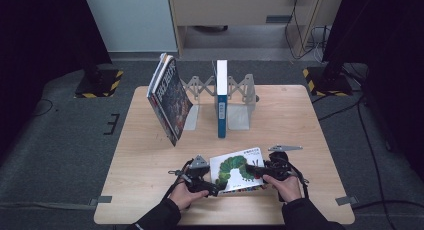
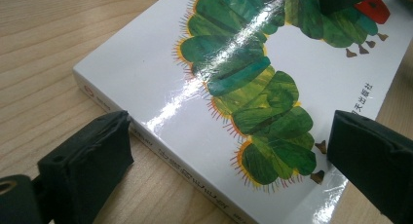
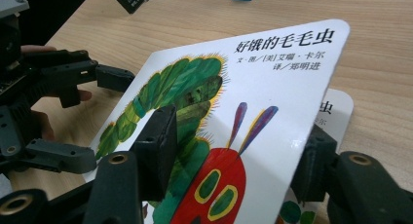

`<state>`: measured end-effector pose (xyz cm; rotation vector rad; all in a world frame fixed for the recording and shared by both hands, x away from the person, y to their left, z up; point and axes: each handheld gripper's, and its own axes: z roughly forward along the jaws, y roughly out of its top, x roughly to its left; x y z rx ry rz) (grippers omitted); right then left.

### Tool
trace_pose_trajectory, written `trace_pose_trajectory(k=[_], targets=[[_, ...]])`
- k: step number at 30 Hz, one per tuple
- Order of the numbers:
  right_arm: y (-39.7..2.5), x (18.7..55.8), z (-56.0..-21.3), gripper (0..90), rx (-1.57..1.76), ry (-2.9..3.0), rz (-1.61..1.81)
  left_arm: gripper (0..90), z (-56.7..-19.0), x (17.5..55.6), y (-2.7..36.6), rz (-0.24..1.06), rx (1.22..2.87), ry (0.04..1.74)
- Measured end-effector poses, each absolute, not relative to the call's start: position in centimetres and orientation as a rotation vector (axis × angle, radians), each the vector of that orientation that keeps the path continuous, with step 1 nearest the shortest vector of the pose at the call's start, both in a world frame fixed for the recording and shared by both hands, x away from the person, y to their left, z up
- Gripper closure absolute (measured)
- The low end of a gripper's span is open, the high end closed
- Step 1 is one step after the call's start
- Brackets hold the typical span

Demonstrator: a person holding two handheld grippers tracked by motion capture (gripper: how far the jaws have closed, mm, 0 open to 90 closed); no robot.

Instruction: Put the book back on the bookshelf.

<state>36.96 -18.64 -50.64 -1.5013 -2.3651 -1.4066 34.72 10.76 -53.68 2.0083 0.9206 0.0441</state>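
Observation:
A white picture book [image 1: 235, 170] with a green caterpillar on its cover lies near the table's front edge. My left gripper [image 1: 214, 189] stands open at the book's left side; in the left gripper view its jaws [image 2: 229, 156] straddle the spine corner of the book [image 2: 160, 78] without touching it. My right gripper [image 1: 257, 171] is at the book's right edge. In the right gripper view the front cover [image 3: 272, 73] is raised and slants between the jaws of my right gripper [image 3: 234, 151], one jaw above it and one beneath, still well apart. A page [image 3: 336, 107] shows under the cover.
At the back of the table [image 1: 300, 120] stands a grey accordion book rack [image 1: 240, 90] with a blue-spined book [image 1: 221, 97] upright in it. Dark books [image 1: 169, 100] lean at its left end. The person's hands hold both grippers at the front edge.

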Motion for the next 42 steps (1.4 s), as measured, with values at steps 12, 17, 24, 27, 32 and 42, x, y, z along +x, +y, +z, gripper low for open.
trace_pose_trajectory(k=[12, 17, 24, 27, 32, 42], targets=[[-19.5, 37.2, -49.9, 65.6, -1.505, -2.28, -1.452, 14.8, -52.8, 35.0, 11.7, 0.024, 1.989, 0.975], [-19.9, 37.1, -49.3, 75.9, -1.47, -2.2, -1.526, 14.4, -52.6, 35.1, 12.2, -0.007, 1.959, 0.99], [-20.0, 36.9, -48.8, 79.2, -1.427, -2.165, -1.585, 14.2, -52.5, 35.2, 12.3, -0.037, 1.941, 0.988], [-20.0, 36.7, -48.4, 80.2, -1.406, -2.159, -1.613, 13.9, -52.6, 35.2, 12.2, -0.054, 1.938, 0.991], [-20.3, 36.4, -47.7, 83.9, -1.333, -2.112, -1.701, 14.1, -52.9, 35.3, 12.1, -0.071, 1.944, 0.994], [-20.2, 36.2, -47.2, 85.7, -1.278, -2.114, -1.733, 7.1, -53.8, 35.5, 11.2, -0.156, 1.924, 0.927]])
